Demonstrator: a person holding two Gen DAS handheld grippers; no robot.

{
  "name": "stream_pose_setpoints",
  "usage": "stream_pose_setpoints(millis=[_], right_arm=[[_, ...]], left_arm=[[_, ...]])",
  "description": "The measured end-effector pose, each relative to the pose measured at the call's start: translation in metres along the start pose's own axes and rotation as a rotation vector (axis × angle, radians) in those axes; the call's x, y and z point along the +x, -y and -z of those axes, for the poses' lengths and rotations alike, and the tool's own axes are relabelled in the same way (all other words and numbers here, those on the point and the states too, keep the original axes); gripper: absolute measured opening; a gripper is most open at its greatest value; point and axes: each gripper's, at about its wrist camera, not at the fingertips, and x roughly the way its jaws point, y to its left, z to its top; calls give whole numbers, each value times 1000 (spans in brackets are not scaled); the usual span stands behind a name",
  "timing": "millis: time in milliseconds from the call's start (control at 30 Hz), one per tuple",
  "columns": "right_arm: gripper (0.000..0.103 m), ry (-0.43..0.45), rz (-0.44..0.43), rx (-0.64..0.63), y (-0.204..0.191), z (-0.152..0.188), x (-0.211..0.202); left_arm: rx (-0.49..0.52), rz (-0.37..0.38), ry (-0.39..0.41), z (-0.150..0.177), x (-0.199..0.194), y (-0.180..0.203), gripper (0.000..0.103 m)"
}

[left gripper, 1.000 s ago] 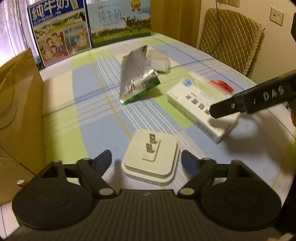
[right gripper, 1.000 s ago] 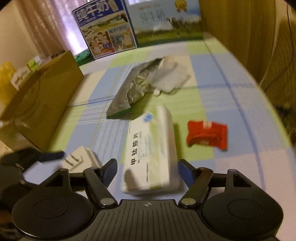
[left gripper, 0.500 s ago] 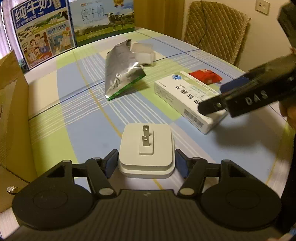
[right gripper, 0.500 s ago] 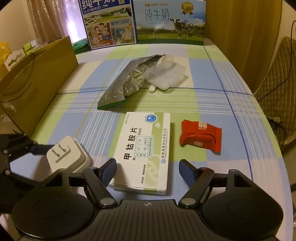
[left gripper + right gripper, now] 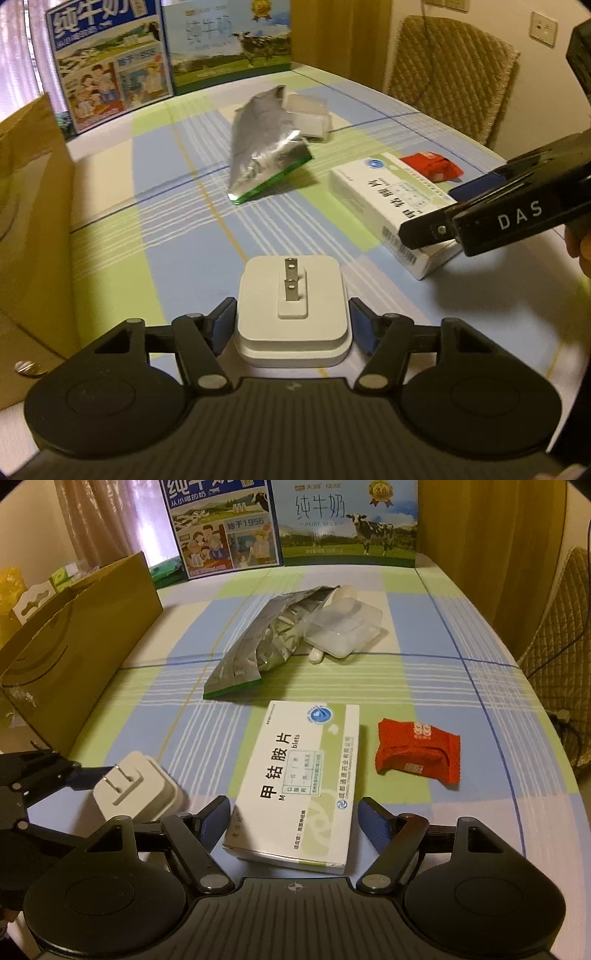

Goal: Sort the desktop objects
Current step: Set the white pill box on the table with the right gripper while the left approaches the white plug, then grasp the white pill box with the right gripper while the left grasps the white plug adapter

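Observation:
A white plug adapter (image 5: 317, 273), prongs up, sits between the blue pads of my left gripper (image 5: 292, 319), which is shut on its sides just above the checked tablecloth. The adapter (image 5: 136, 786) also shows at the lower left of the right wrist view, looking slightly tilted. A white and green medicine box (image 5: 299, 771) lies flat with its near end between the fingers of my right gripper (image 5: 295, 814). That gripper is open, with a gap on each side of the box. A red snack packet (image 5: 417, 749) lies right of the box.
A silver foil pouch (image 5: 258, 650) and a clear plastic case (image 5: 343, 627) lie mid-table. A brown paper bag (image 5: 74, 657) stands along the left edge. Milk cartons (image 5: 347, 520) line the back. A woven chair (image 5: 443, 74) stands beyond the right edge.
My left gripper's fingers closed in from a wide stance onto the adapter's sides. My right gripper steadied and came in over the near end of the medicine box.

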Motion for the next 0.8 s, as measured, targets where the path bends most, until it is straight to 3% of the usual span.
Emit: stream_pose_setpoints(millis=[133, 267, 433, 633, 800], right_arm=[[75, 16, 7, -12, -6, -1, 4], [85, 27, 27, -14, -10, -1, 10], [86, 23, 21, -6, -9, -2, 11], [86, 30, 98, -24, -6, 2, 0], [86, 35, 73, -20, -10, -1, 4]], left_arm=[[-20, -14, 1, 0, 0, -3, 61], [-18, -21, 7, 1, 1, -2, 62], [-20, -22, 11, 2, 1, -2, 62], [-24, -24, 7, 1, 1, -3, 62], [-50, -22, 16, 1, 0, -5, 62]])
